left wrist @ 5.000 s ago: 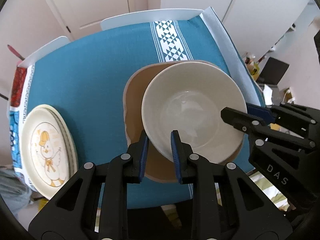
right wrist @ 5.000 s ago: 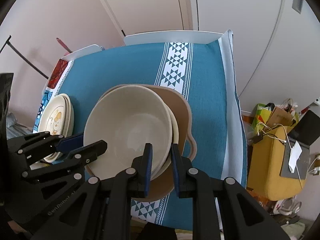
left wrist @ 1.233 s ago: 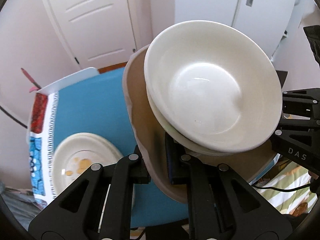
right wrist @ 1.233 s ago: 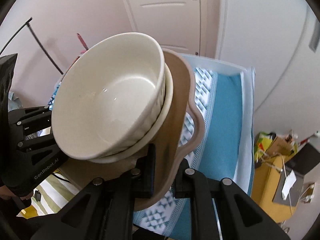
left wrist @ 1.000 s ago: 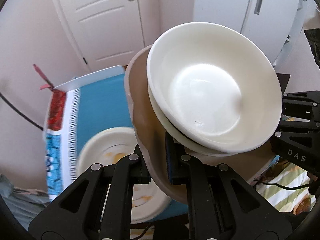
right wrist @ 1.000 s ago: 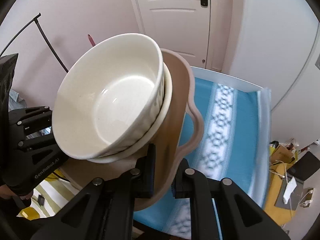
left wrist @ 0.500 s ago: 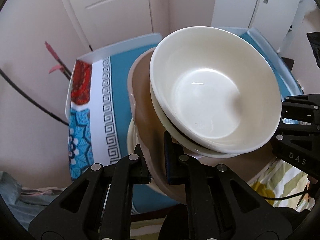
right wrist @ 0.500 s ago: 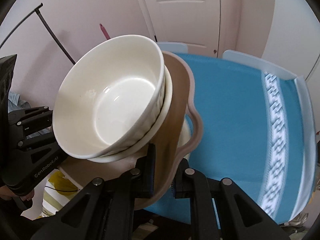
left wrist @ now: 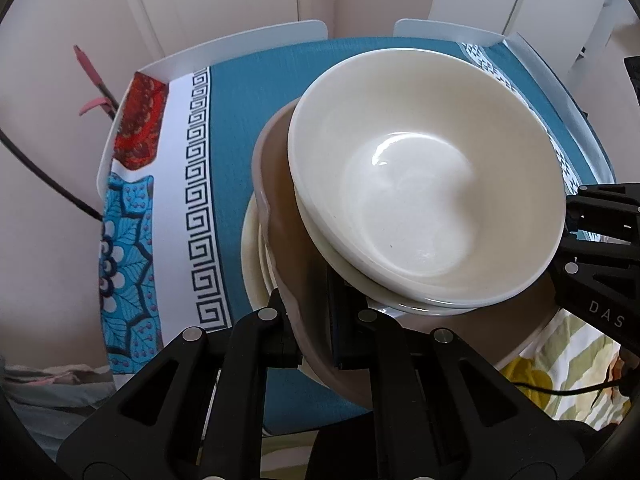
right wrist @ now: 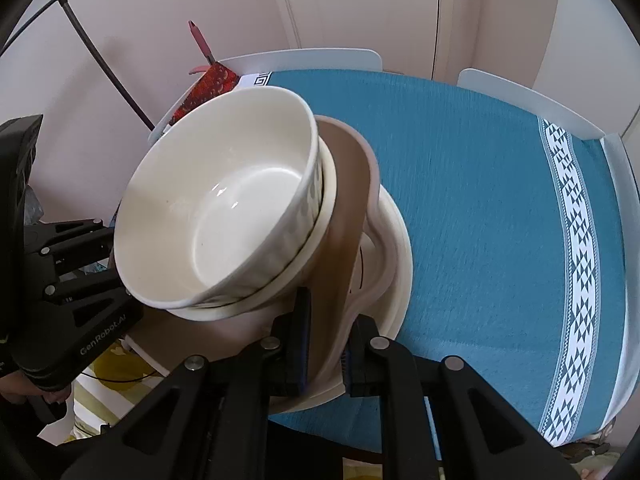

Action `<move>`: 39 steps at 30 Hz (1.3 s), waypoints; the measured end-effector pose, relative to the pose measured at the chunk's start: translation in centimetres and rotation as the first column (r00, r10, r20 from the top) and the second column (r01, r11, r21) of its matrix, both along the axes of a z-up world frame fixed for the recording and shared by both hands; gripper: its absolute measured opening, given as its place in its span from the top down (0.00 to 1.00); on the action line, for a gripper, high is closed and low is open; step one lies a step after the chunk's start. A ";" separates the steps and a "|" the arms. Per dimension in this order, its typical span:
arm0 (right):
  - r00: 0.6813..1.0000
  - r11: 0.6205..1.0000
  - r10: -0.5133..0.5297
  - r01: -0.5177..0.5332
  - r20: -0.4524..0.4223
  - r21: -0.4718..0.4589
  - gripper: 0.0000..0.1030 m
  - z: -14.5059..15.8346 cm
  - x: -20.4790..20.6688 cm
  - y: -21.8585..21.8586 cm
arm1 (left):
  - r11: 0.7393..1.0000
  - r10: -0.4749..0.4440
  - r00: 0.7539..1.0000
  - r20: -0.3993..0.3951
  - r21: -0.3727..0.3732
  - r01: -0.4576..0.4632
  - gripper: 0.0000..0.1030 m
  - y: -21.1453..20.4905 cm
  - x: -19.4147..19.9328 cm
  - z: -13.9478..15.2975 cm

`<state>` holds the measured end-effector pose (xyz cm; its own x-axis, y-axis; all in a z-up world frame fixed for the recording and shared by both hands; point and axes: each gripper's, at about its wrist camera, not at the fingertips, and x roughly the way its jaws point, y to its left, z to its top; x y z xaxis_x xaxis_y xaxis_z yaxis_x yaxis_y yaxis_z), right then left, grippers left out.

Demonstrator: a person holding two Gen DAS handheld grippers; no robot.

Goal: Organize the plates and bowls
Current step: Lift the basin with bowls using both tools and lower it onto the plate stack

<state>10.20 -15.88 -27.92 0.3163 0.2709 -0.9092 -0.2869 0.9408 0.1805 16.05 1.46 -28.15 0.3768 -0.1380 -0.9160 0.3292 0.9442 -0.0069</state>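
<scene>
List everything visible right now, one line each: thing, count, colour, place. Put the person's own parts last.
bowls: two, cream, nested, on the tan plate.
tan plate: one, beige-brown, wavy rim, held tilted above the cream plates, gripped at both sides.
cream plates: a stack, count unclear, on the tablecloth under the tan plate.
tablecloth: one, teal with white patterned bands, covering the table.
door: one, white, behind the table.
left gripper: one, black, shut on the tan plate's rim.
right gripper: one, black, shut on the tan plate's opposite rim.
hand: one, partly seen, at the left gripper's handle.
</scene>
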 end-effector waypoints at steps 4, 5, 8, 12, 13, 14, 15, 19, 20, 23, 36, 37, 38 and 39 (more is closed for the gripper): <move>1.000 1.000 -0.012 0.012 0.008 0.013 0.88 -0.1 0.0 -0.3 | 1.000 0.002 1.000 0.011 -0.004 -0.002 0.94 -0.2 -0.2 -0.3; 1.000 1.000 -0.015 0.014 0.012 0.012 0.88 0.0 -0.2 -0.2 | 1.000 0.002 1.000 0.011 -0.006 -0.002 0.94 -0.2 -0.2 -0.2; 0.999 0.999 -0.029 0.028 0.015 0.019 0.88 0.2 -0.1 -0.4 | 1.000 0.000 1.000 0.016 -0.005 0.000 0.94 -0.3 -0.2 -0.3; 0.999 0.999 -0.040 0.040 0.003 0.022 0.88 0.2 -0.2 -0.6 | 1.000 -0.001 1.000 -0.002 0.001 0.001 0.94 -0.4 -0.1 -0.3; 0.999 0.999 -0.040 0.041 -0.004 0.020 0.88 0.3 -0.2 -0.5 | 1.000 -0.003 1.000 -0.011 0.006 0.003 0.94 -0.5 -0.1 -0.3; 0.999 0.999 -0.040 0.040 -0.012 0.018 0.88 0.4 -0.1 -0.5 | 1.000 -0.006 1.000 -0.022 0.009 0.006 0.93 -0.6 0.0 -0.3; 0.999 0.999 -0.040 0.040 -0.022 0.017 0.88 0.4 0.0 -0.5 | 1.000 -0.012 0.999 -0.043 0.019 0.013 0.90 -0.7 0.1 -0.4; 0.997 0.999 -0.033 0.034 -0.074 0.012 0.88 0.5 0.7 -0.5 | 0.999 -0.025 0.992 -0.124 0.021 0.028 0.88 -0.8 0.5 -0.6; 0.996 0.999 -0.030 0.031 -0.090 0.011 0.88 0.5 0.9 -0.5 | 0.999 -0.031 0.989 -0.145 0.017 0.034 0.87 -0.9 0.6 -0.6; 0.989 1.000 -0.019 0.020 -0.145 0.003 0.88 0.5 1.4 -0.6 | 0.998 -0.053 0.978 -0.203 0.015 0.057 0.81 -1.2 1.1 -0.6; 0.960 0.999 0.031 -0.035 -0.278 -0.008 0.75 0.6 2.4 0.0 | 0.987 -0.157 0.930 -0.332 -0.081 0.138 0.29 -2.3 1.8 0.0; 0.959 0.999 0.031 -0.035 -0.281 -0.007 0.73 0.7 2.4 0.0 | 0.987 -0.159 0.931 -0.328 -0.079 0.141 0.26 -2.5 1.8 0.2; 0.959 0.999 0.031 -0.035 -0.282 -0.008 0.71 0.7 2.4 0.0 | 0.987 -0.159 0.933 -0.322 -0.069 0.144 0.22 -2.6 1.9 0.4; 0.959 0.999 0.031 -0.035 -0.281 -0.010 0.69 0.9 2.4 0.0 | 0.988 -0.156 0.935 -0.319 -0.058 0.145 0.19 -2.7 1.9 0.6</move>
<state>12.57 -15.88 -27.06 0.0384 0.2626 -0.9641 -0.2577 0.9348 0.2444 17.96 -1.20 -27.58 0.0353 -0.2023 -0.9787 0.4421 0.8814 -0.1663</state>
